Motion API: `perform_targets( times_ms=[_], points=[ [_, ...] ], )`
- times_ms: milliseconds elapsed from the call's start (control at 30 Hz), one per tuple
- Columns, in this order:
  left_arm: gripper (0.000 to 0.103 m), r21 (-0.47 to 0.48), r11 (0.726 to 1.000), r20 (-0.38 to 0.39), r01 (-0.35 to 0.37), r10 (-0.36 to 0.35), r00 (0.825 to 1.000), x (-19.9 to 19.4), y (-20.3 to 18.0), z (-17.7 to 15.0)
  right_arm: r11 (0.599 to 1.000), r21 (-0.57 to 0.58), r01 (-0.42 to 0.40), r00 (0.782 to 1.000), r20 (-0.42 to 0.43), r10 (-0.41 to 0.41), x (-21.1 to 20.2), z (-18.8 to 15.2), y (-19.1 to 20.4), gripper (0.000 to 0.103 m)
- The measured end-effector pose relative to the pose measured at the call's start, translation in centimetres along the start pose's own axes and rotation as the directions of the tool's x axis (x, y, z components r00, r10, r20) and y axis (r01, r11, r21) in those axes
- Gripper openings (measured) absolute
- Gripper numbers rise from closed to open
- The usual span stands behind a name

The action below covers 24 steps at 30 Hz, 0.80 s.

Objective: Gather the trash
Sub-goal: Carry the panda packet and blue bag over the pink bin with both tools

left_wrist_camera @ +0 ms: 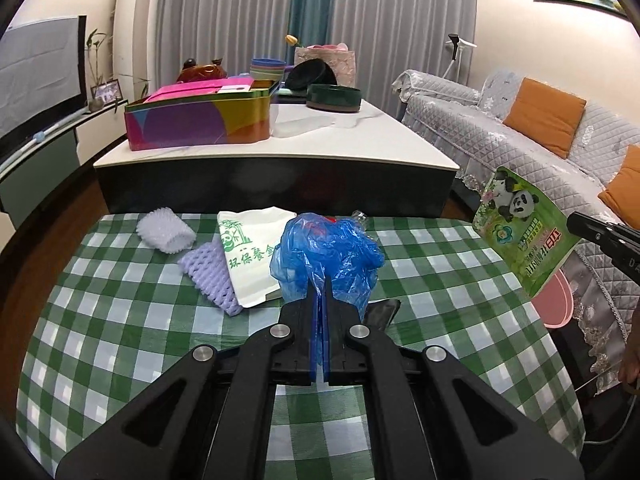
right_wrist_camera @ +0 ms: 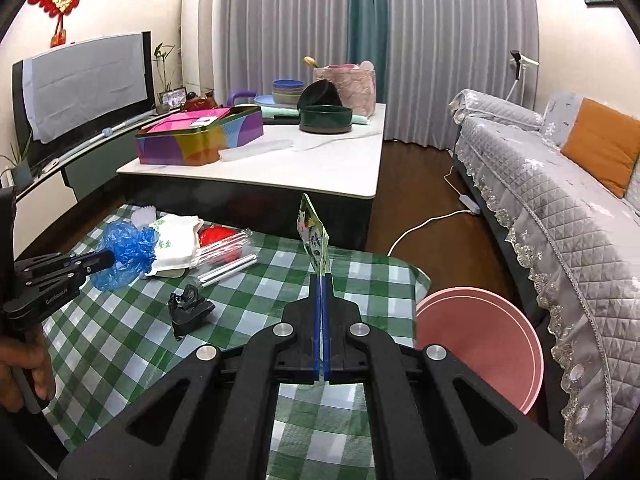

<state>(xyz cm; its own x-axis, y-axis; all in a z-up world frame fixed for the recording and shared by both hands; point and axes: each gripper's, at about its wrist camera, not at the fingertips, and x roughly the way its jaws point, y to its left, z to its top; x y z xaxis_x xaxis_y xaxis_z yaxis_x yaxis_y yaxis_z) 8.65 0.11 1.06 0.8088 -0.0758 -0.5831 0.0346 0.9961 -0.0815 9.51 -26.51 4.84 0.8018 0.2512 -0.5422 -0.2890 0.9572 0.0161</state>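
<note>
The pink bin [right_wrist_camera: 480,344] stands on the floor just beside the right edge of the green checked table [left_wrist_camera: 120,320], so the step in hand looks like carrying held trash over its mouth; I judge it best to bring each piece fully above the opening before letting go, since light film may drift. The left gripper [left_wrist_camera: 320,280] is clamped on a crumpled blue plastic bag [left_wrist_camera: 328,252], translucent and limp, above the table middle. The right gripper [right_wrist_camera: 321,276] pinches the lower corner of a flat green panda-printed pouch [left_wrist_camera: 520,232], held upright near the table's right edge, close to the bin
</note>
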Motion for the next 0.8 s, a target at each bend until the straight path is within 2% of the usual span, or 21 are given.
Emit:
perform_targets(
  times_ms=[800],
  points=[
    [0.001, 0.009, 1.000, 0.008, 0.006, -0.006, 1.000, -0.2, -1.1, 0.0, 0.999, 0.023, 0.035, 0.998, 0.044, -0.036, -1.2, 1.2, -2.1, 0.001]
  ],
)
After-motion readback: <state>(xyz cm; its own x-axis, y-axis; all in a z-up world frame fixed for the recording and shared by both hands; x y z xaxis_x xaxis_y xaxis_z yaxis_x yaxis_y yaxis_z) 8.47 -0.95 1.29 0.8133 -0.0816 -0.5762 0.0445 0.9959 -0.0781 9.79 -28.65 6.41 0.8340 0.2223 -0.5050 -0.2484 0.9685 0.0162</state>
